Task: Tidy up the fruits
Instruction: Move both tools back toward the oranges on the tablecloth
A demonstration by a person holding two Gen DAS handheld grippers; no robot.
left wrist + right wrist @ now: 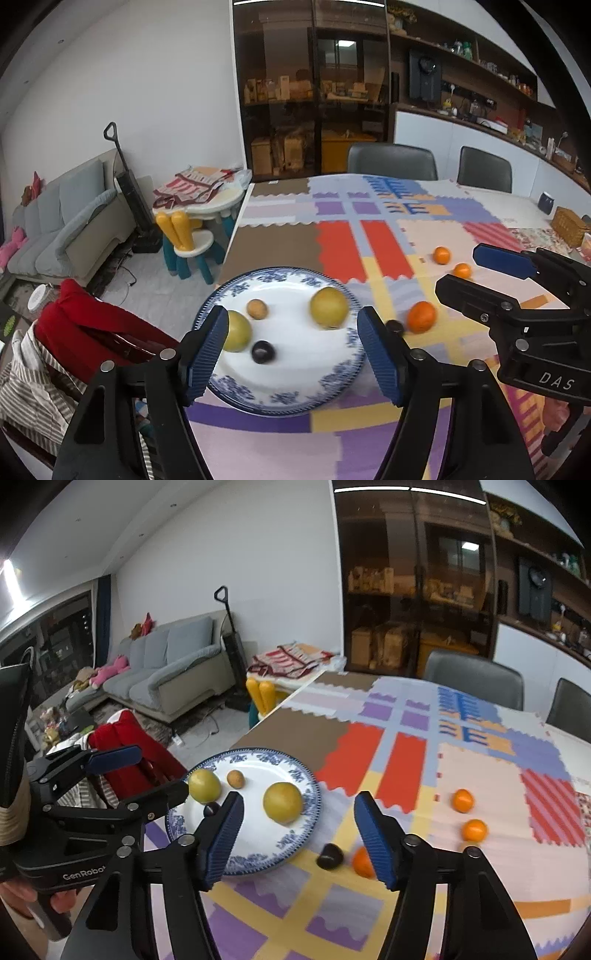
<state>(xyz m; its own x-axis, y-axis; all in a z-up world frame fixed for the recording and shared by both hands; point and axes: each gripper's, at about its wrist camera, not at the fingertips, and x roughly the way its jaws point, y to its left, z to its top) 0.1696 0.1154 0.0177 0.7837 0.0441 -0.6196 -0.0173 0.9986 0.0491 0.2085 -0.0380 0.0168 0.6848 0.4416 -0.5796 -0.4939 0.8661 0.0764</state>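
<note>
A blue-and-white plate (332,380) (295,834) at the table's near left edge holds two yellow-green fruits (328,307) (282,802), a small brown fruit (257,309) (235,778) and a dark plum (263,352) (211,808). Another dark plum (330,856) (394,326) and an orange (421,316) (362,862) lie on the cloth just right of the plate. Two small oranges (441,255) (463,800) lie farther right. My left gripper (291,350) is open and empty over the plate. My right gripper (299,838) is open and empty above the plate's right rim.
A patchwork cloth (406,760) covers the table. A wicker basket (570,226) and dark cup (546,202) stand at the far right. Grey chairs (391,161) stand behind the table. A chair with red cloth (81,325) stands at the left edge.
</note>
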